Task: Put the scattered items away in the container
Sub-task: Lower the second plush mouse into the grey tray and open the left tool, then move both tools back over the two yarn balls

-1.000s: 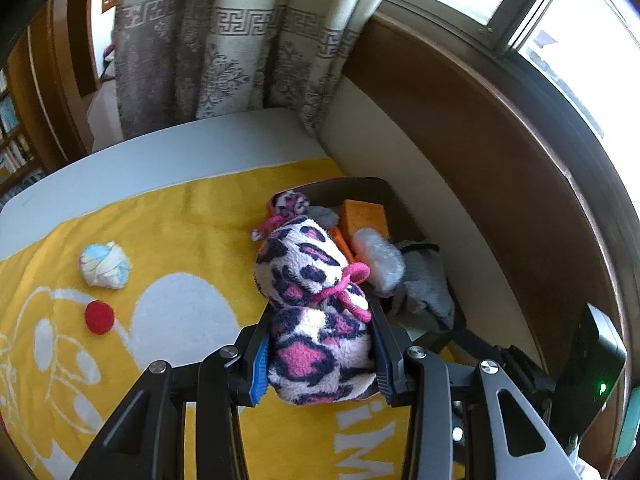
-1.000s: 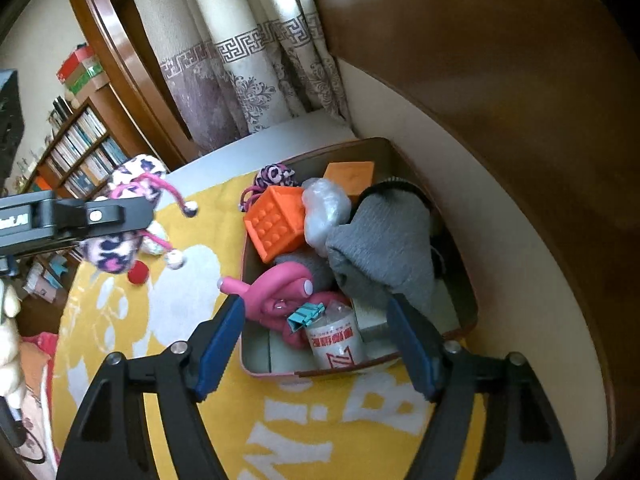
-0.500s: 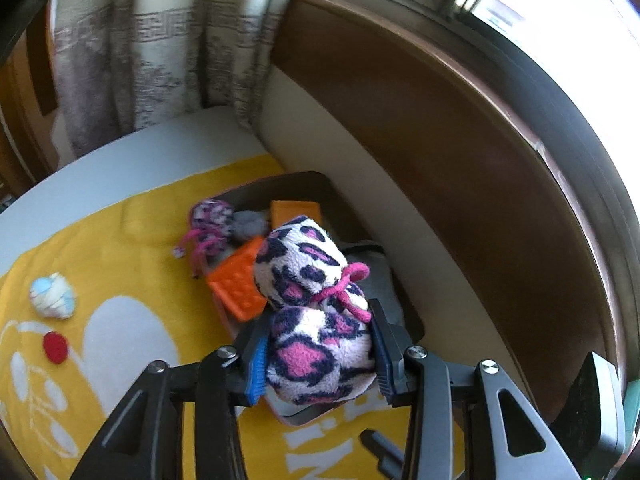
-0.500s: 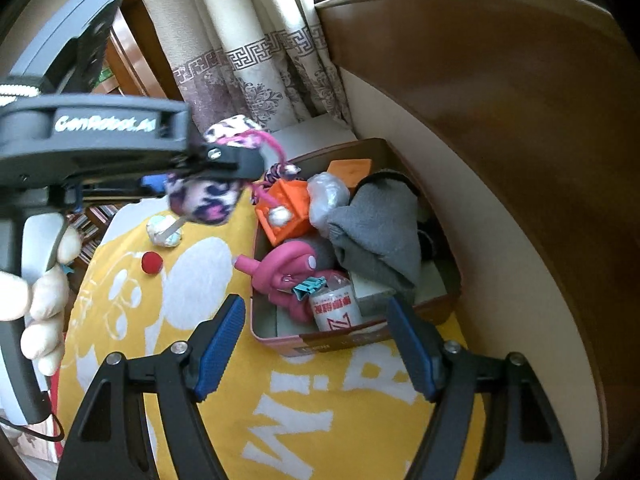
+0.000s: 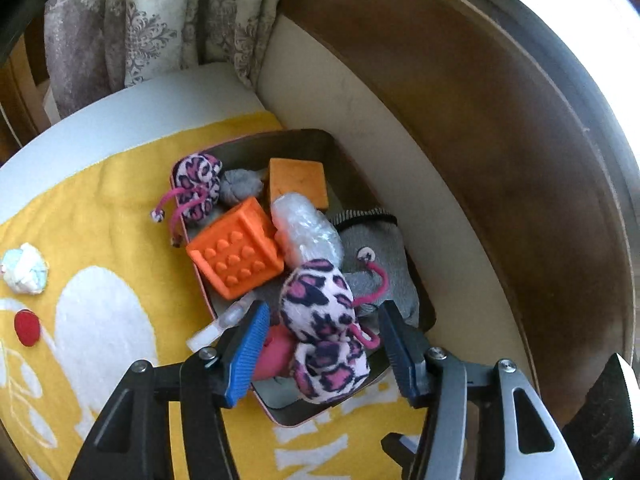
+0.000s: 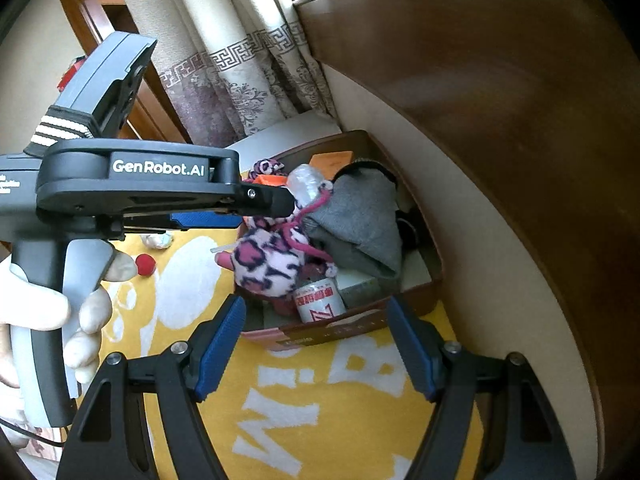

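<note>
A pink-and-black leopard plush (image 5: pixel 320 320) lies between the fingers of my left gripper (image 5: pixel 324 344), over the near end of the brown container (image 5: pixel 304 136). The jaws are opening and both blue pads stand clear of the plush. It rests on the pile inside the container: an orange studded cube (image 5: pixel 236 256), an orange block (image 5: pixel 298 182), a clear plastic bag (image 5: pixel 306 228), a grey cloth (image 5: pixel 380 256) and a second leopard plush (image 5: pixel 198 184). In the right wrist view, my right gripper (image 6: pixel 316 340) hangs open and empty in front of the container (image 6: pixel 416 292).
A red ball (image 5: pixel 27 327) and a white-and-blue ball (image 5: pixel 25 268) lie on the yellow towel (image 5: pixel 120 208) left of the container. A curved wooden wall panel (image 5: pixel 500 140) runs close behind it, with curtains (image 5: pixel 160 20) at the back. A gloved hand (image 6: pixel 44 304) holds the left gripper.
My left gripper has come over the container and dropped lower. Its jaws have spread and let go of the leopard plush. The right gripper has stayed where it was.
</note>
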